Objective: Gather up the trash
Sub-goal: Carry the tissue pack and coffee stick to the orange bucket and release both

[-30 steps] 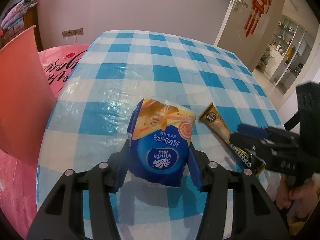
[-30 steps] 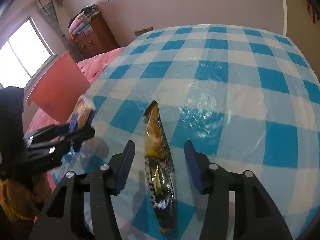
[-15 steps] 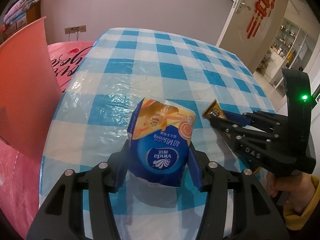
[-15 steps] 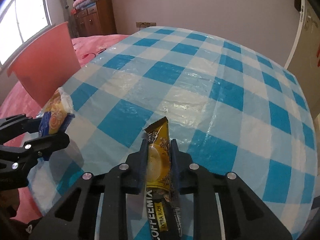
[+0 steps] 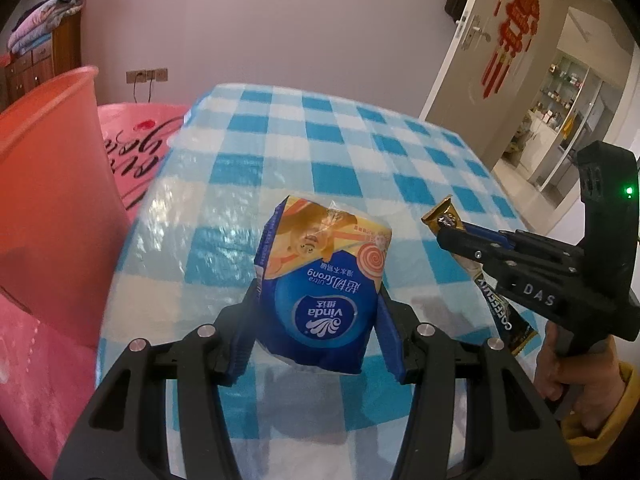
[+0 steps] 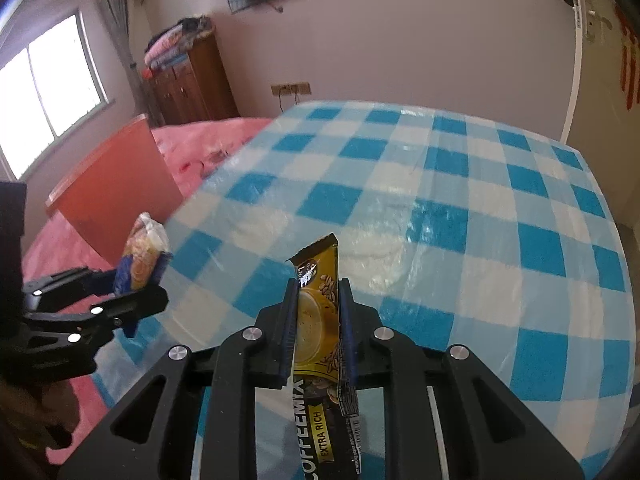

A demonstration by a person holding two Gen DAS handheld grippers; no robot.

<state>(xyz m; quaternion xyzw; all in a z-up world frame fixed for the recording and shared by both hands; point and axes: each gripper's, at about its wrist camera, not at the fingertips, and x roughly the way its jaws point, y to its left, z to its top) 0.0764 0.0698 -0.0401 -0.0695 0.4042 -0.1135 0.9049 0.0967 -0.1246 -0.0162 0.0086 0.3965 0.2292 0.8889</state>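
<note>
left gripper [image 5: 316, 320] tilted down (clamping tissue pack [image 5: 320, 276]) | right gripper [image 6: 318, 320] likewise, pinching coffee sachet [image 6: 320, 320]

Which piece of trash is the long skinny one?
The gold coffee packet in the right gripper. The blue tissue pack is short and fat.

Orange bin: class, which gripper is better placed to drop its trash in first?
Probably the left gripper: its tissue pack is nearer the orange bin than the right gripper's coffee sachet.
</note>
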